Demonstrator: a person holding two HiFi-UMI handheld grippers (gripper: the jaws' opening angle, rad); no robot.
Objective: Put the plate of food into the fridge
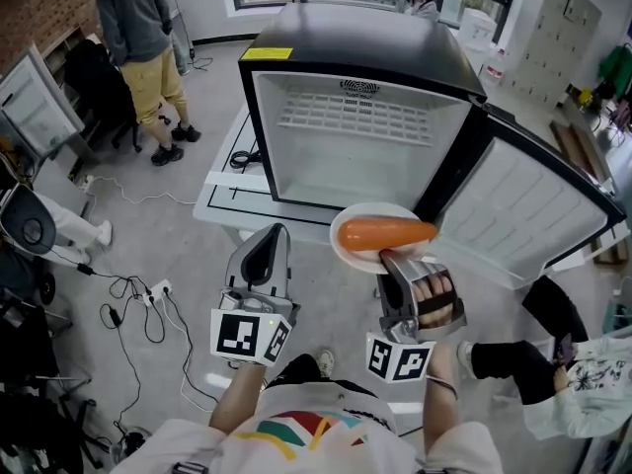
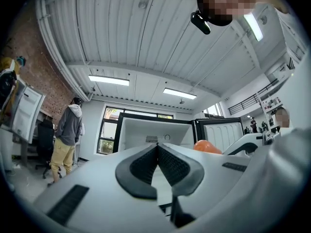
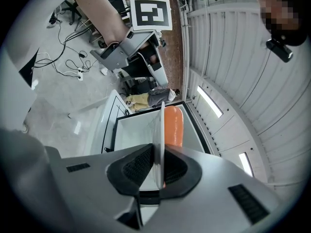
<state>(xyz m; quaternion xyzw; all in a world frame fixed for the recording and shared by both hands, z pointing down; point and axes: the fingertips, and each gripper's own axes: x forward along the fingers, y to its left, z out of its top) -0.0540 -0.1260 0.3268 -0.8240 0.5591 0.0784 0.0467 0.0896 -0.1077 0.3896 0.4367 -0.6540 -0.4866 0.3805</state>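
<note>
before open fridge [image 1: 357,171], plate [image 1: 345,255] holding, perhaps, carrot [image 1: 385,233]

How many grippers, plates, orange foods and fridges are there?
Grippers: 2 (left gripper, right gripper)
Plate: 1
Orange food: 1
Fridge: 1
Total: 5
</note>
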